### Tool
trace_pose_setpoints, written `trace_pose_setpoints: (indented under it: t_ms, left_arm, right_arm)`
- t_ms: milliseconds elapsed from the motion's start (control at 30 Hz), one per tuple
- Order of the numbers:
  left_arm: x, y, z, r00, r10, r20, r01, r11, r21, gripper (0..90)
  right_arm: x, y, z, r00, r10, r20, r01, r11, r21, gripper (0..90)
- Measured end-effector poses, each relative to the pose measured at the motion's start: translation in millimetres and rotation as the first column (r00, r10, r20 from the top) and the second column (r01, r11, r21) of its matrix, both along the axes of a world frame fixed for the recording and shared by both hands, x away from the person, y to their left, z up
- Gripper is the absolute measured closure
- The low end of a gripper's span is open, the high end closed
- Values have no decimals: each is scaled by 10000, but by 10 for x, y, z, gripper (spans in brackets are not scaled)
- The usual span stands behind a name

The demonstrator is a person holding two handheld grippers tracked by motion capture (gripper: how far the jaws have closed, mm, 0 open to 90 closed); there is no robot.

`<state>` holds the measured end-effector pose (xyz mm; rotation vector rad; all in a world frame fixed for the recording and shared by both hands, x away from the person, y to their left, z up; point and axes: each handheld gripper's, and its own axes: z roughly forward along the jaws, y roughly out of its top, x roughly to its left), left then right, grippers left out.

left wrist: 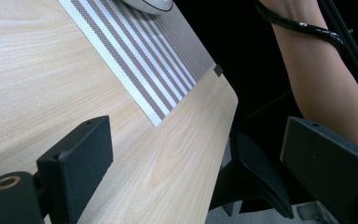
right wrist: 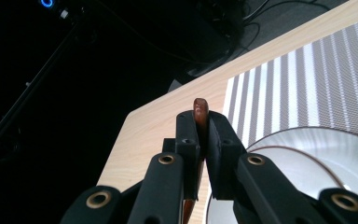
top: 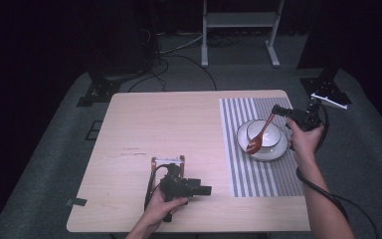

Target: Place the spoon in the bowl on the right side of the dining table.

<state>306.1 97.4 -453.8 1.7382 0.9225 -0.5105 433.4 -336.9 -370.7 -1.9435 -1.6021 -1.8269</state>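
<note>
The high view looks down over the whole table [top: 179, 129]; both gripper views sit close, sharing its striped placemat [left wrist: 140, 56].

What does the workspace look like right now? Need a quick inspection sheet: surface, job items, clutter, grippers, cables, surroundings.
Surface: light wooden table, striped placemat on its right part.
Job's things: brown spoon held by its handle, slanting down over a white bowl that sits on a white plate on the placemat.
Clutter: small orange-sided frame by the left gripper; dark tab at the table's left edge.
Grippers: right gripper shut on the spoon; left gripper open, nothing between the jaws.
Cables: black cable along the right forearm; more on the floor.
Surroundings: grey carpet, white stand, dark room.
</note>
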Motion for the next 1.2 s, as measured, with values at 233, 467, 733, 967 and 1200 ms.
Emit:
trace_pose_setpoints:
  t_ms: [233, 467, 733, 967, 1200]
  left_arm:
    - [2, 6, 2, 10000, 16, 5, -16, 10000, -5, 79]
    - [3, 6, -1, 10000, 20, -9, -20, 10000, -1, 79]
    - [13, 26, 3, 9999, 103, 23, -103, 9999, 17, 79]
    - [10, 14, -8, 10000, 52, -3, -51, 10000, 36, 79]
    - [12, 27, 4, 9999, 96, 42, -96, 10000, 3, 79]
  right_arm:
    - [17, -94, 39, 9993, -355, 72, 356, 9993, -96, 837]
    - [36, -161, 80, 9973, -732, 77, 733, 9971, -185, 837]
    - [60, -230, 58, 9933, -1154, -24, 1152, 9926, -379, 837]
    - [71, -325, -41, 9879, -1547, -125, 1545, 9878, -194, 836]
    - [55, -407, -85, 9812, -1927, -136, 1921, 9808, -329, 836]
